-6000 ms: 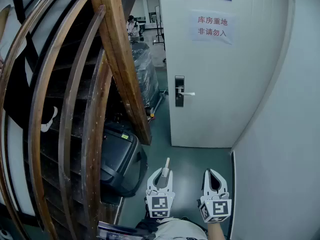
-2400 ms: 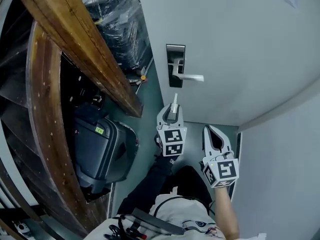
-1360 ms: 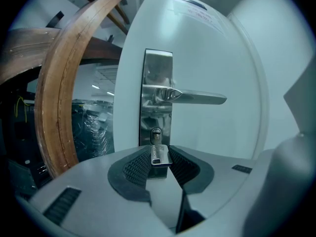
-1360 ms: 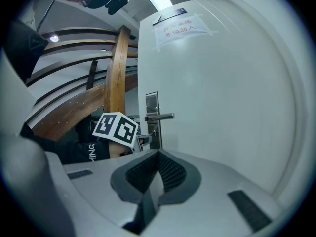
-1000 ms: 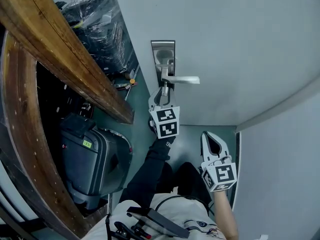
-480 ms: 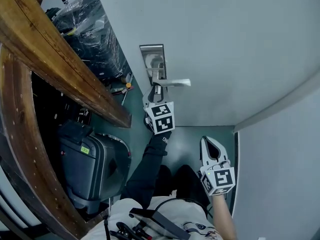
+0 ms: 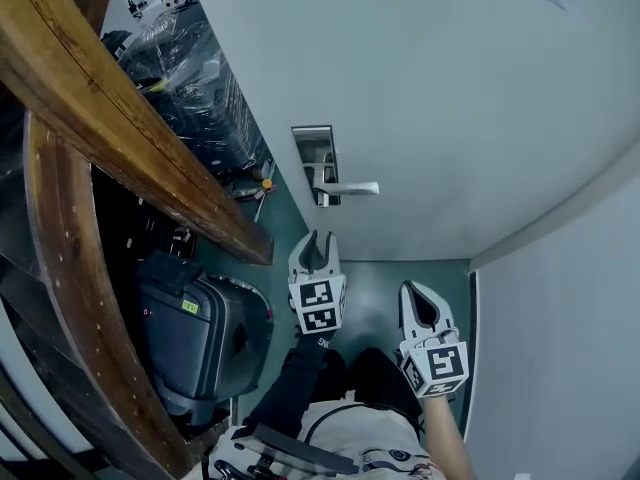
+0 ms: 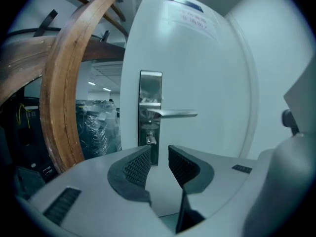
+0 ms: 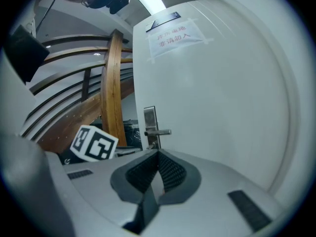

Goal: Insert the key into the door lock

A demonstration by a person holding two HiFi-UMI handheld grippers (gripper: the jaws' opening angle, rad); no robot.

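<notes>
A steel lock plate with a lever handle sits on the pale door. In the left gripper view a small metal key sticks out of the keyhole under the handle. My left gripper hangs a short way back from the lock, open, with nothing between its ribbed pads. My right gripper is lower and to the right, shut and empty, well off the door. The right gripper view also shows the lock plate and the left gripper's marker cube.
A heavy wooden stair stringer slants down on the left. Under it stand a black suitcase and plastic-wrapped goods. A pale wall closes the right side. A paper sign is taped high on the door.
The left gripper, shut on the key, reached up to the lock. Now it has drawn back and down and stands open, with the key left in the keyhole. The right gripper barely moved.
</notes>
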